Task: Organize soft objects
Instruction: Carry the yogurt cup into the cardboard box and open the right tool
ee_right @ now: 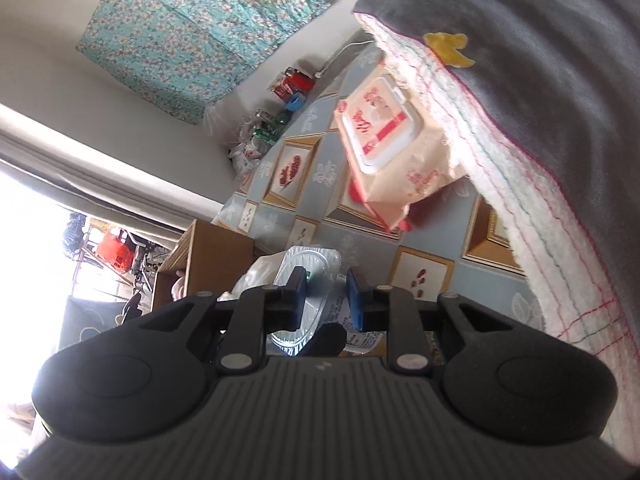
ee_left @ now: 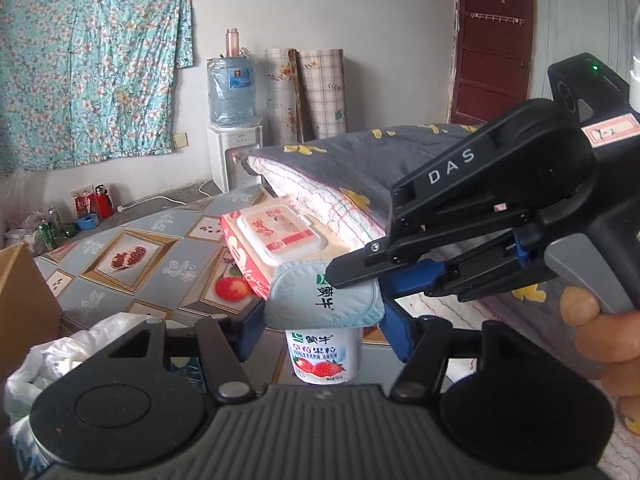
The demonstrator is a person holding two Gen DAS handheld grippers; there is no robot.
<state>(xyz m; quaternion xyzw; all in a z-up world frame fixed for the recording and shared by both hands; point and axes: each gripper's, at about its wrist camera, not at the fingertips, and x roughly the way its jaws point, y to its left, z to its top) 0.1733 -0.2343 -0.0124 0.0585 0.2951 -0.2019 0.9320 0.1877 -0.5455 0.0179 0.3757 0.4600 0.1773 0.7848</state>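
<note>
Here my left tongs [ee_left: 320,326] clamp the yogurt cup [ee_left: 325,356] steady while my right tongs [ee_left: 352,276] pinch its foil lid [ee_left: 320,300] for peeling.

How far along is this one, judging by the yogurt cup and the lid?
Nothing looks finished. In hand: the left hand-held gripper clamps the strawberry yogurt cup, and the right hand-held gripper pinches its foil lid, still over the cup. Left: the wipes pack and folded quilt sit untouched.

Yogurt cup [ee_left: 324,354] looks like glossy plastic with a crinkly foil lid [ee_left: 320,298]; wipes pack [ee_left: 276,236] at 12 o'clock is shiny film, quilt [ee_left: 340,176] fuzzy cloth.
</note>
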